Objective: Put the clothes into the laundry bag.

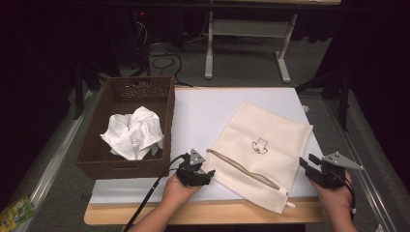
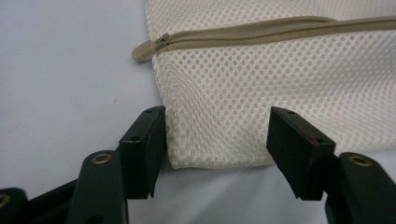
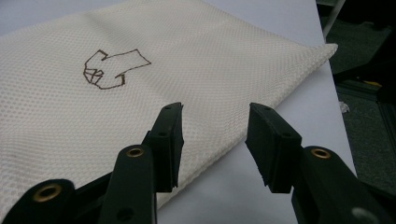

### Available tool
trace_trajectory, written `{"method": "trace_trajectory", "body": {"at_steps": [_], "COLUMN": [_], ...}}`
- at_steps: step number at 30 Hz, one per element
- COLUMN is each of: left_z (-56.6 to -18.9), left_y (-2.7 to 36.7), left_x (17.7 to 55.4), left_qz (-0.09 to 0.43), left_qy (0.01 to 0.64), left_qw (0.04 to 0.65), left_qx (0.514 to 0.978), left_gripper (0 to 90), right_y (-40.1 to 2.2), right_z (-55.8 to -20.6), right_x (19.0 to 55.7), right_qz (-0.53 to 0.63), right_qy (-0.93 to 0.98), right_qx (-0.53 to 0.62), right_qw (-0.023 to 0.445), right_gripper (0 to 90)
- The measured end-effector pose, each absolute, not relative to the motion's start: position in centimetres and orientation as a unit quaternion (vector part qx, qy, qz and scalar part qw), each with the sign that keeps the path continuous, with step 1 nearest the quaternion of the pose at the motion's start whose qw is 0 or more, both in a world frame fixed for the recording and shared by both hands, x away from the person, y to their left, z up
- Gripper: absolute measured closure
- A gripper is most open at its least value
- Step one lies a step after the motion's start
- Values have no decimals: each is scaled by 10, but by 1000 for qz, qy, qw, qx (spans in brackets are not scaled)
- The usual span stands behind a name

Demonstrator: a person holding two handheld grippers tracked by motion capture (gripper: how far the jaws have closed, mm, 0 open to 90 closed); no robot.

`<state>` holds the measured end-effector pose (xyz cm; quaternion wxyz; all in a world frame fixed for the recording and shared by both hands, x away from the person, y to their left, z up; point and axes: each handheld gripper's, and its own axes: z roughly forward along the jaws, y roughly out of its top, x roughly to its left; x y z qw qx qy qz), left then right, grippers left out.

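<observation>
Matt cream mesh-cloth bag (image 1: 261, 150), brown woven basket (image 1: 126, 126)

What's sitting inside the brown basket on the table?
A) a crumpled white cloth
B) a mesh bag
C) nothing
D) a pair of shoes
A: in the high view a crumpled white cloth lies in the basket, while the mesh bag lies flat on the table beside it.
</observation>
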<state>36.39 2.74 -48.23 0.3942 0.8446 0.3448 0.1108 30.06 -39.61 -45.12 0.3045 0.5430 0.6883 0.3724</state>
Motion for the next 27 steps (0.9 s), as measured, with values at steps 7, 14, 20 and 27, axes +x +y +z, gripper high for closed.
{"method": "trace_trajectory", "body": {"at_steps": [7, 14, 20, 27], "left_z": [-482, -476, -480, -478], "left_y": [29, 32, 43, 45], "left_x": [360, 369, 381, 378], "left_qz": [112, 177, 213, 210], "left_qy": [343, 362, 401, 401], "left_qw": [397, 405, 377, 391], "left_qx": [844, 821, 807, 802], "left_gripper": [684, 868, 854, 736], "right_y": [-397, -389, -385, -385], "right_z": [-451, -450, -451, -451], "right_x": [296, 299, 299, 299], "right_qz": [373, 374, 374, 376], "right_qy": [688, 696, 698, 697], "right_qx": [543, 531, 529, 532], "right_qw": [304, 308, 304, 299], "right_gripper": [572, 577, 577, 572]}}
